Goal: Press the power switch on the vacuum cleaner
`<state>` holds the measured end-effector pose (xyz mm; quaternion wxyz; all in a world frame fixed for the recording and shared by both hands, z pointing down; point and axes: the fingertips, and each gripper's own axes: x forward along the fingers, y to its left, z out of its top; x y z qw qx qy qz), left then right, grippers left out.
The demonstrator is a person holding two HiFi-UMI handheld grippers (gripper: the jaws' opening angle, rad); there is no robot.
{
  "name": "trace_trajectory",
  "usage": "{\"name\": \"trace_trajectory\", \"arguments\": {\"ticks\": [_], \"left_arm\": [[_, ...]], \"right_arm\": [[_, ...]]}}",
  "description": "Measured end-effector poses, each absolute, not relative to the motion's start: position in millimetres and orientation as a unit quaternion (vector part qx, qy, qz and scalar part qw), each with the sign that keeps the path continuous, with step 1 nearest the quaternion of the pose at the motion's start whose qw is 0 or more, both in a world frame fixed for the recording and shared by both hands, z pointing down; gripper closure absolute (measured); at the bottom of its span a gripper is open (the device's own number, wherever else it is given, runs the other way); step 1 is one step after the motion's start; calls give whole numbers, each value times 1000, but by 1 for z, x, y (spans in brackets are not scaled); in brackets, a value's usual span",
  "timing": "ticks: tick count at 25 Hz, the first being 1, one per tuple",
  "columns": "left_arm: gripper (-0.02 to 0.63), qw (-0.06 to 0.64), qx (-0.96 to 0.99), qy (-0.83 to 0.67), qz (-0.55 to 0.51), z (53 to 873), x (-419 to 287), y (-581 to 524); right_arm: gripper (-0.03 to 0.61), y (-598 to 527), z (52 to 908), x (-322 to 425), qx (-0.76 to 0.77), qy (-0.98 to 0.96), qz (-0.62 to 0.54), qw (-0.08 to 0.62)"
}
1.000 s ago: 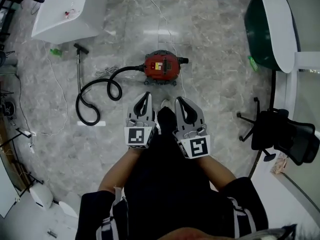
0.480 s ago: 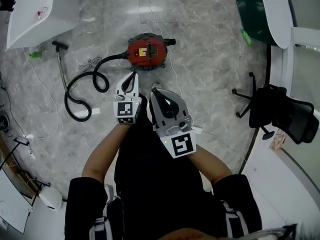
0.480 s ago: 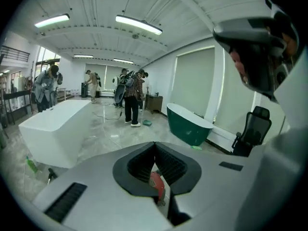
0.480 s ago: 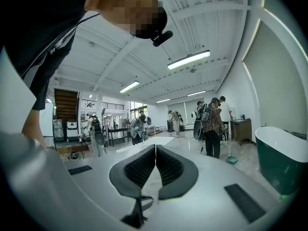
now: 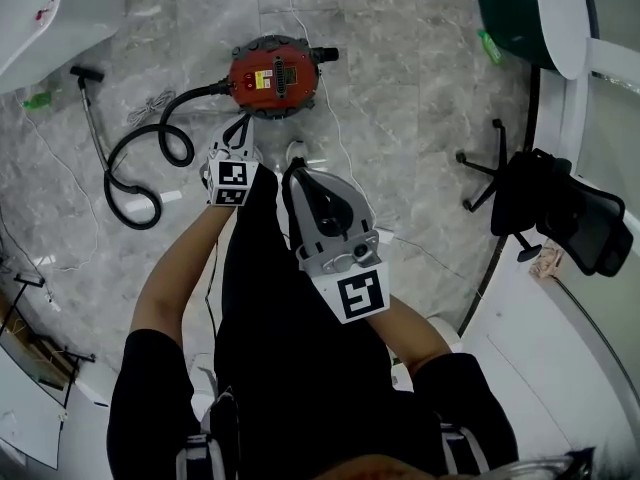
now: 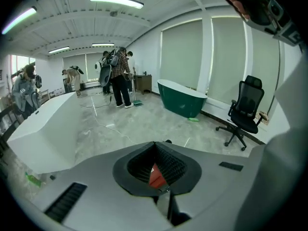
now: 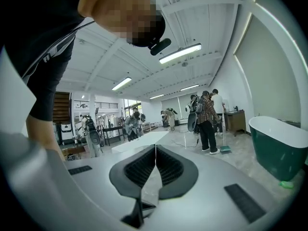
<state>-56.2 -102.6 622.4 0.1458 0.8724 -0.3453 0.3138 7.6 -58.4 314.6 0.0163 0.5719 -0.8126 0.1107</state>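
Observation:
The red vacuum cleaner (image 5: 272, 73) sits on the marble floor at the top of the head view, its black hose (image 5: 140, 168) coiling off to the left. My left gripper (image 5: 241, 128) is stretched forward, shut, with its tips just short of the vacuum's near edge. In the left gripper view the jaws (image 6: 155, 144) meet at the tips, and a patch of the red vacuum cleaner (image 6: 156, 175) shows through the gap behind them. My right gripper (image 5: 296, 174) is held higher and closer to me, shut and empty; in its own view the right gripper (image 7: 155, 147) points out across the room.
A white bathtub (image 5: 30, 18) stands at the upper left and a green bathtub (image 5: 515, 13) at the upper right. A black office chair (image 5: 560, 213) is on the right. The vacuum wand (image 5: 90, 103) and a thin white cable (image 5: 340, 138) lie on the floor. People (image 6: 118, 76) stand far off.
My left gripper has reached forward and down toward the vacuum cleaner. The right gripper has lifted closer to the head camera. The view has shifted, so the vacuum now sits further left.

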Motion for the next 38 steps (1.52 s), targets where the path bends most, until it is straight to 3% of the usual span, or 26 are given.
{"name": "trace_trajectory", "arguments": {"ticks": [11,26,38], "left_arm": [[594,183,848,-365,338,718,-56,-126],[594,139,854,-332,376,781,-53,-168],[594,137,854,-294,407,836,-58,-180]], "right_arm": [[558,-67,356,28,589,-798,125,16],[558,-97,396,35,605,-790,98,5],[558,-123,467,34,592,-790,157,28]]}}
